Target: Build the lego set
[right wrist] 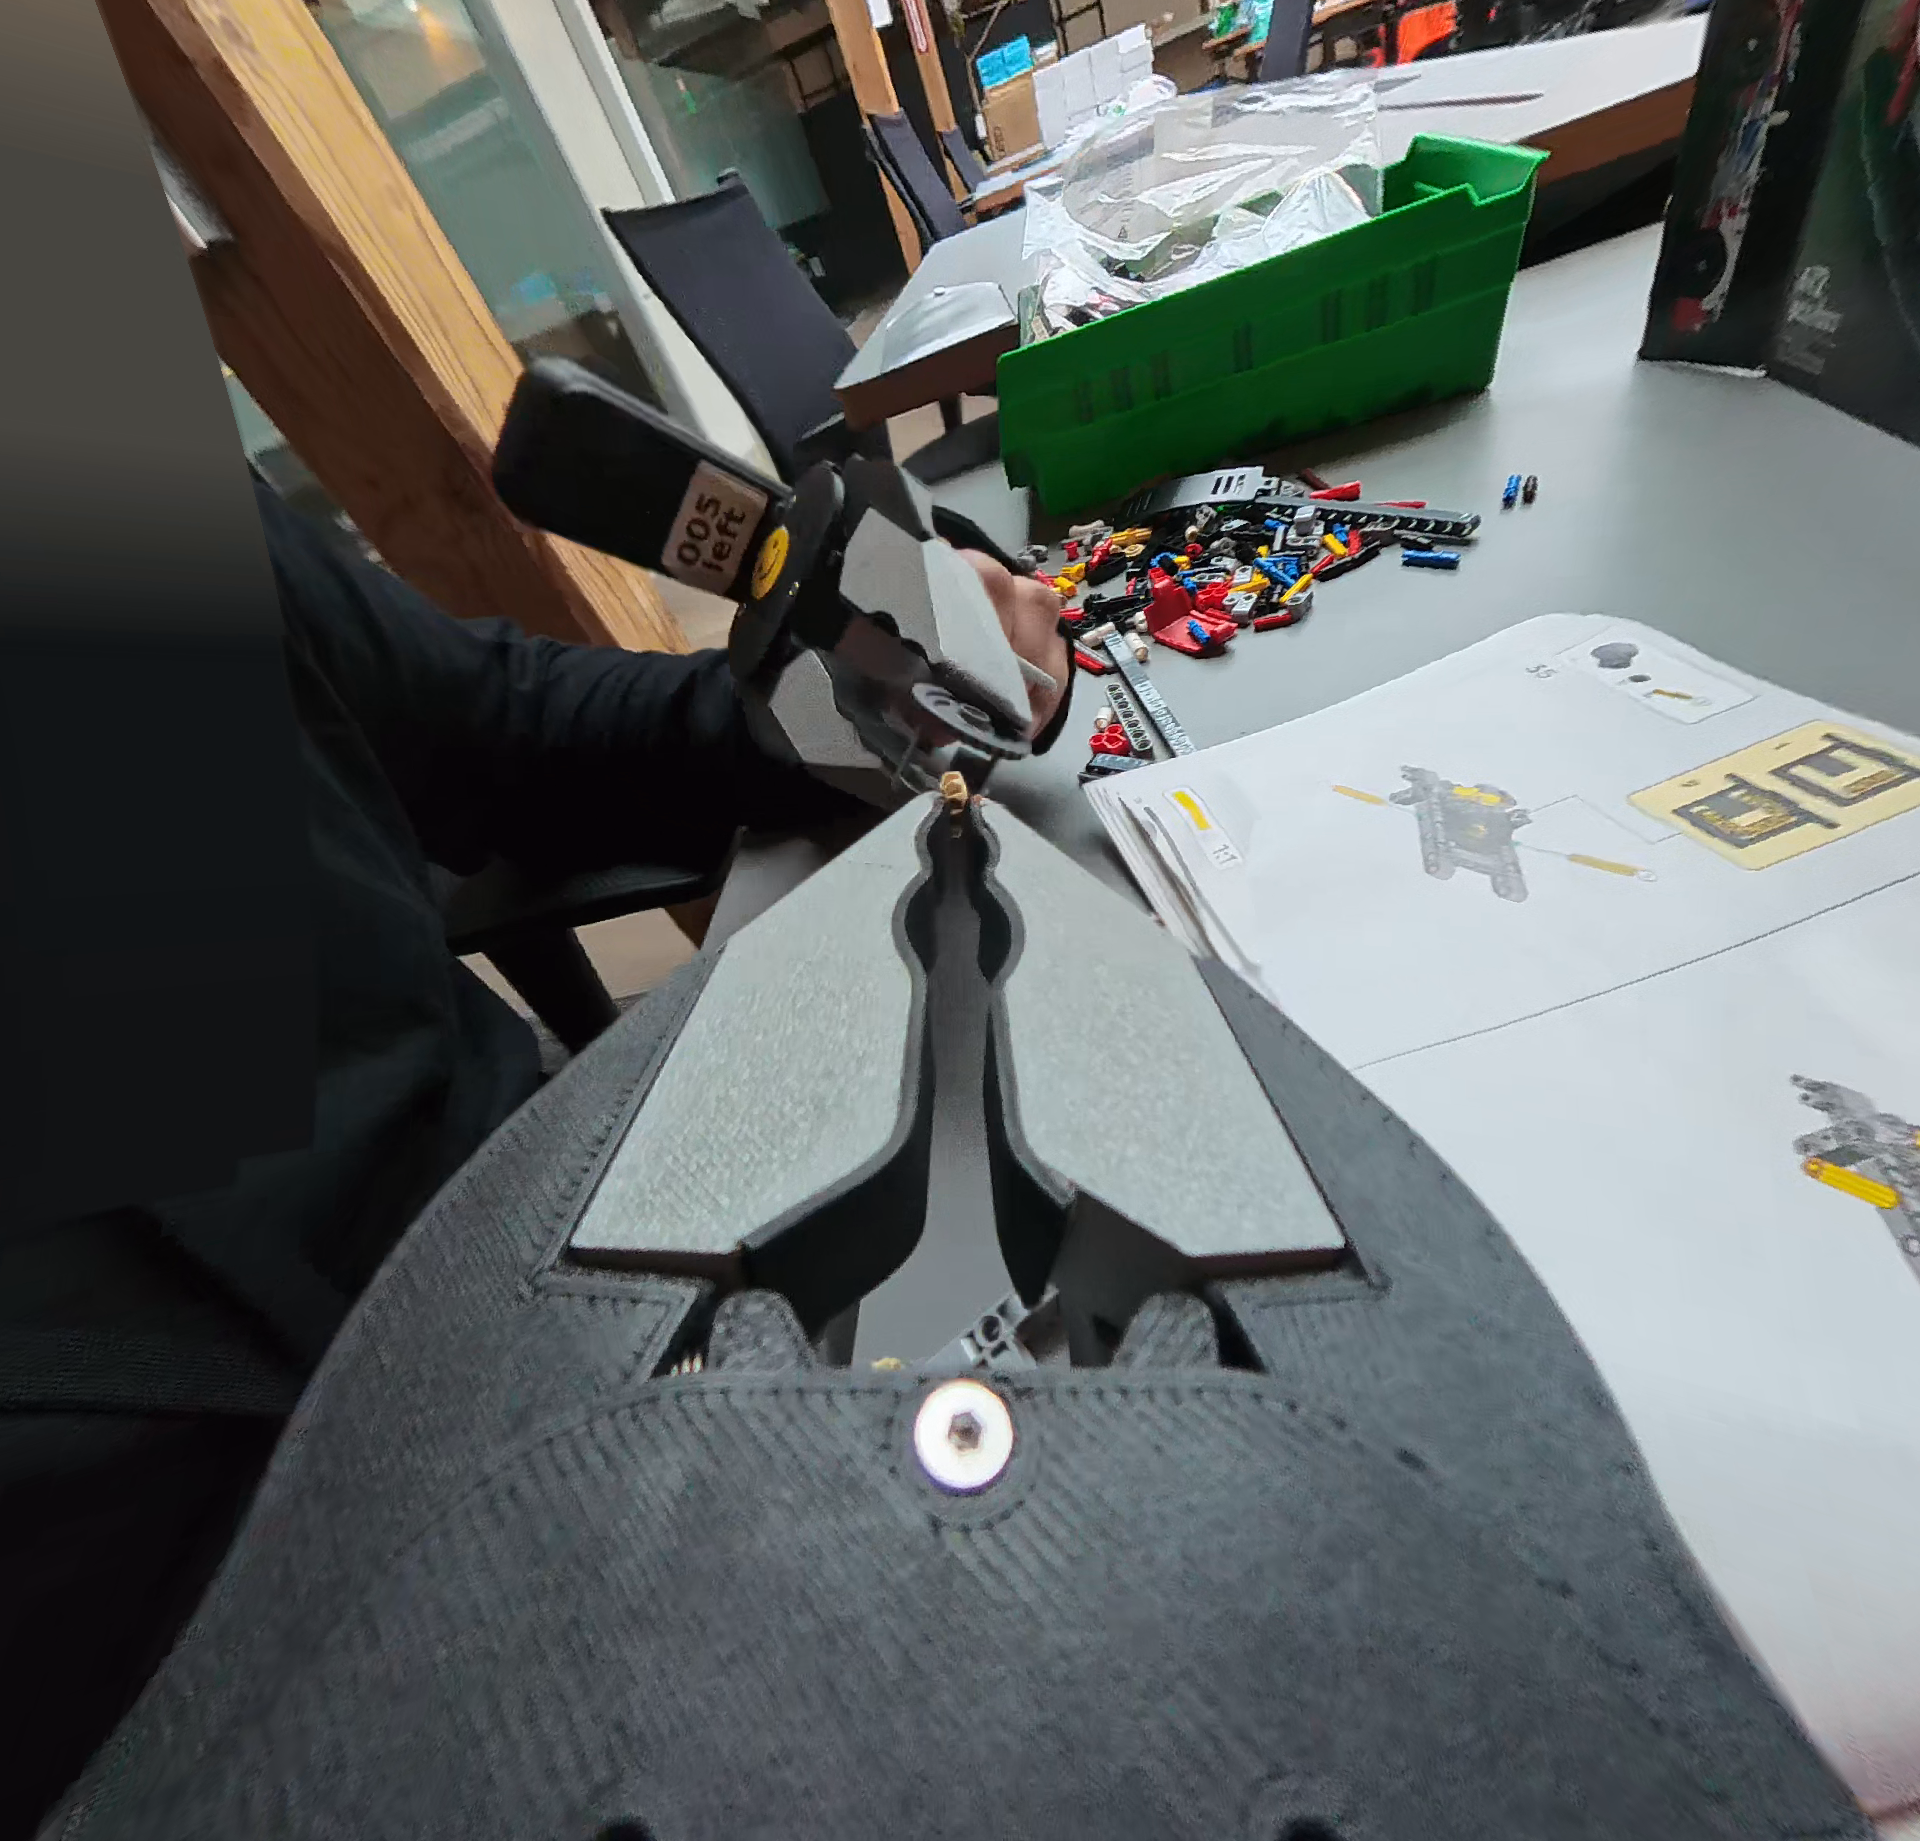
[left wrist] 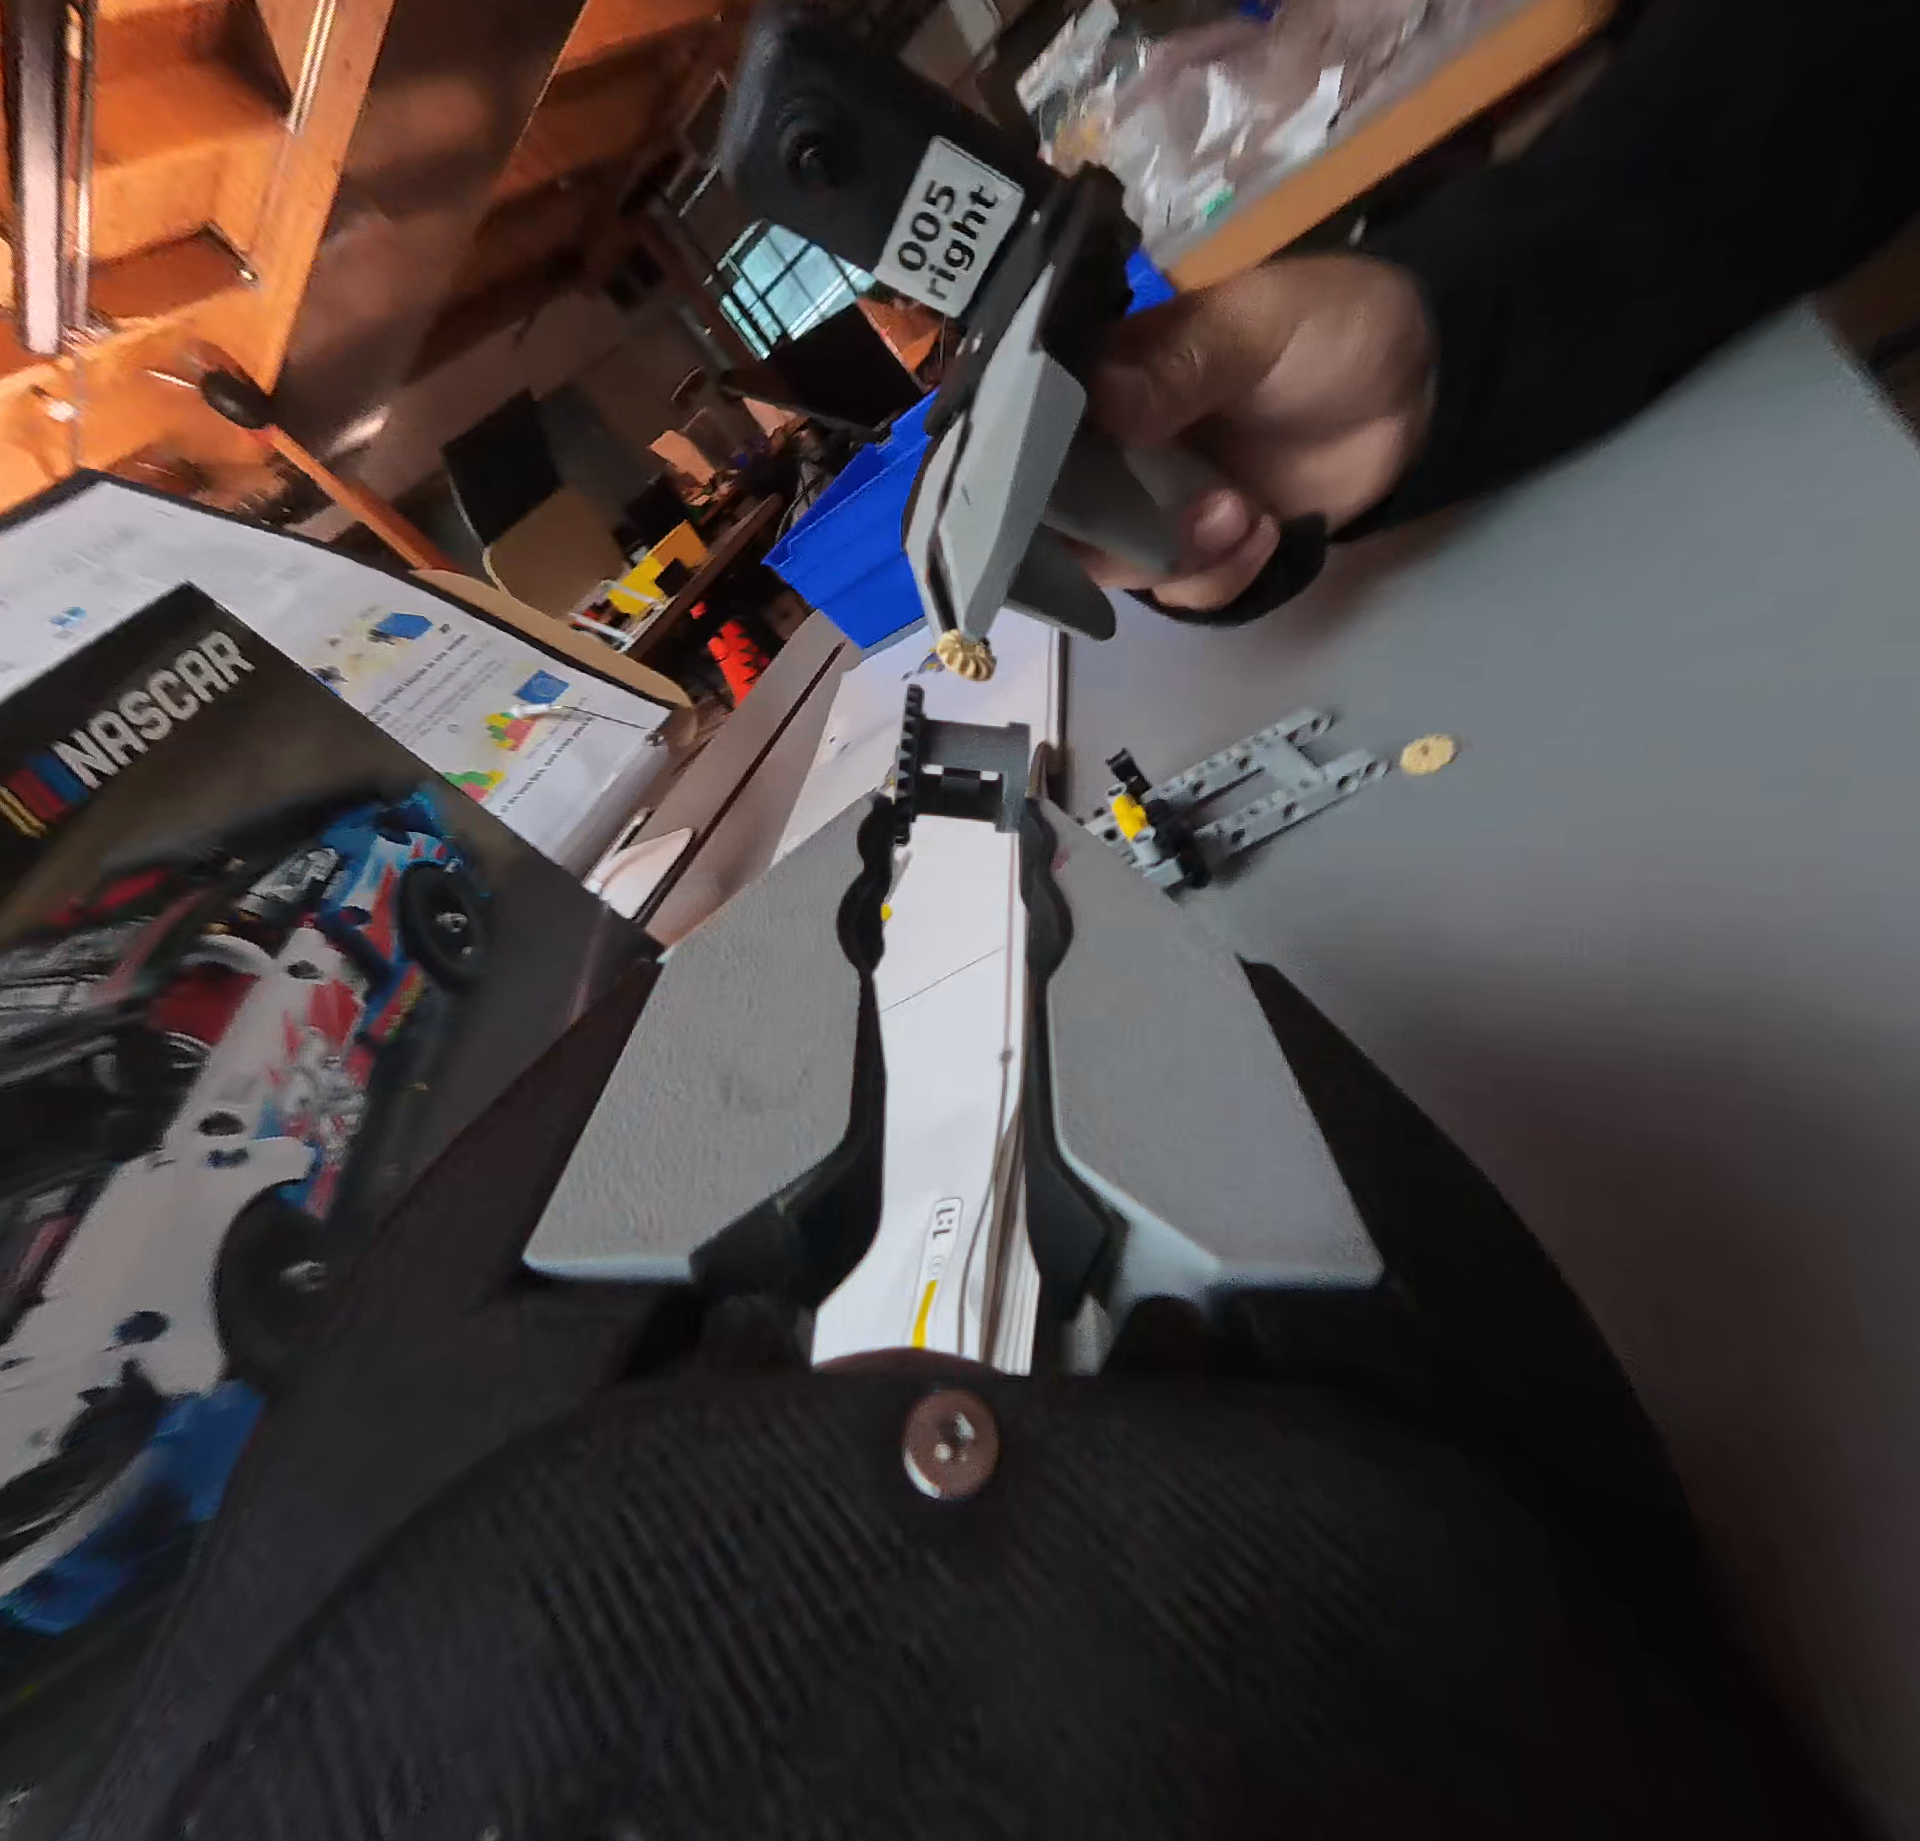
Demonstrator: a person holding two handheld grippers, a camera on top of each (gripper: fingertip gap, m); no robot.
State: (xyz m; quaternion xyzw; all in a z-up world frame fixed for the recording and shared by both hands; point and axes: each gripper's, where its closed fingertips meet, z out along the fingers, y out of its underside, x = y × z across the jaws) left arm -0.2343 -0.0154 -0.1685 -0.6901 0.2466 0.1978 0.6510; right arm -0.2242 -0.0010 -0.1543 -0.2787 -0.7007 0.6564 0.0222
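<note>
Gripping a dark grey housing with a black gear (left wrist: 961,768) at the centre of the left wrist view, your left tongs (left wrist: 956,804) were closed on that piece above the open instruction booklet (right wrist: 1507,908). Your right tongs (right wrist: 956,804) were pinched shut on a small tan bevel gear (left wrist: 964,653), which hung just above the housing without clearly touching it. In the right wrist view the tan gear sat at the tips, close against the left tongs in the middle left of the frame. A light grey frame assembly (left wrist: 1236,794) lay on the grey surface (left wrist: 1558,856) at centre right, with a second tan gear (left wrist: 1429,752) just beside it. Loose bricks (right wrist: 1226,576) were piled near a green bin (right wrist: 1278,337) in the upper right, and the set's box (left wrist: 208,960) filled the left edge.
</note>
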